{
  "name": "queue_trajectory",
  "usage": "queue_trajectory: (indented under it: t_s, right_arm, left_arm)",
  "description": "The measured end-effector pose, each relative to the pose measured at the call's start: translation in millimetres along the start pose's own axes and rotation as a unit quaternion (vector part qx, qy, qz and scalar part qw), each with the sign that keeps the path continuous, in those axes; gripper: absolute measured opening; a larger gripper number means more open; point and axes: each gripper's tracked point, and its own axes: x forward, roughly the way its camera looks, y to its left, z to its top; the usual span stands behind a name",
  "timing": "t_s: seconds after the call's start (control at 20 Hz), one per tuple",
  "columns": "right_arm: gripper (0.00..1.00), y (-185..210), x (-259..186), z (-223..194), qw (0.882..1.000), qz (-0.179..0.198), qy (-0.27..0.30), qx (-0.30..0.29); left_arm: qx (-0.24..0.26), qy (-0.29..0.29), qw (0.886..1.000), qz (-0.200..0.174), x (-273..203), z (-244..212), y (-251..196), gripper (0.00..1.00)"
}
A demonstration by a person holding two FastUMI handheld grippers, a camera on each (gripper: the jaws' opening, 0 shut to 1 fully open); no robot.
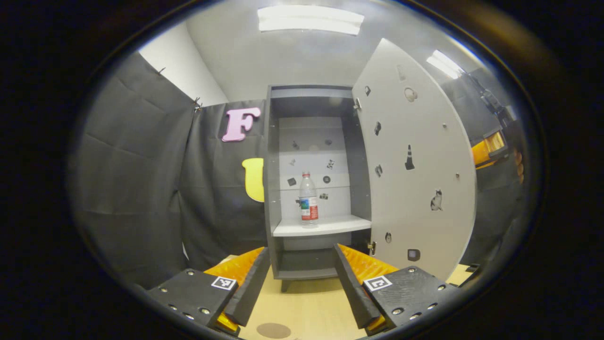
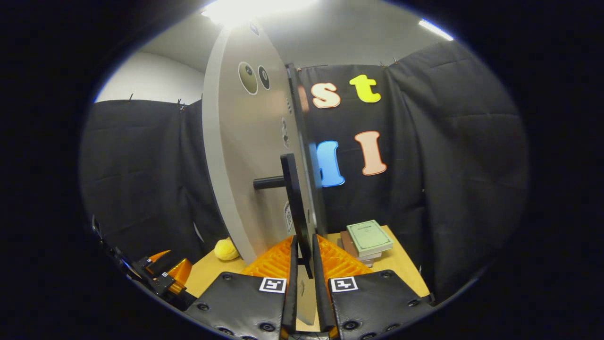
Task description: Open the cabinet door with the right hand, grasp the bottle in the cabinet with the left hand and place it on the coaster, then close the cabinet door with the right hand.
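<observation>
The grey cabinet (image 1: 271, 189) stands with its pale door (image 1: 415, 165) swung wide to the right. On its white shelf, a clear bottle (image 1: 308, 198) with a red label is upright. My left gripper (image 1: 302, 269) is open, low over the table in front of the cabinet and well short of the bottle. A round brown coaster (image 1: 273, 330) lies on the table just under it. In the right gripper view the door (image 2: 245, 156) is seen nearly edge-on. My right gripper (image 2: 304, 245) is shut on its black handle (image 2: 293, 198). The right gripper (image 1: 490, 148) also peeks out past the door's edge.
A stack of books (image 2: 368, 238) lies on the wooden table (image 2: 401, 264) by the right wall. A small yellow soft object (image 2: 225, 249) sits near the door's foot. The left gripper (image 2: 160, 276) shows low at the left. Black cloth walls enclose the booth.
</observation>
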Motion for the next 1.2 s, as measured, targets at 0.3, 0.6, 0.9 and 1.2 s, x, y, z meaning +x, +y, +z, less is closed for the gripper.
queue_trajectory:
  t_s: [0.3, 0.6, 0.9, 1.2]
  right_arm:
    - [0.59, -11.1, -12.6, 10.6, 0.999, 0.04, -0.036, 0.001]
    - [0.89, -77.4, -29.7, 8.0, 0.996, -0.047, -0.072, -0.028]
    - [0.98, -104.8, -31.8, -5.5, 0.988, -0.132, -0.055, -0.053]
    - [0.98, -114.2, -27.0, -0.1, 0.979, -0.189, -0.06, -0.037]
  left_arm:
    - [0.005, -0.001, 1.0, 0.001, 23.8, 15.4, -28.2, 0.8]
    - [0.008, -0.003, 1.0, -0.007, 84.1, 29.5, -35.4, 0.8]
    - [0.003, -0.014, 1.0, -0.015, 156.4, 40.3, -24.6, 0.8]
    - [0.0, -0.028, 0.999, -0.026, 226.0, 46.7, -7.8, 0.8]
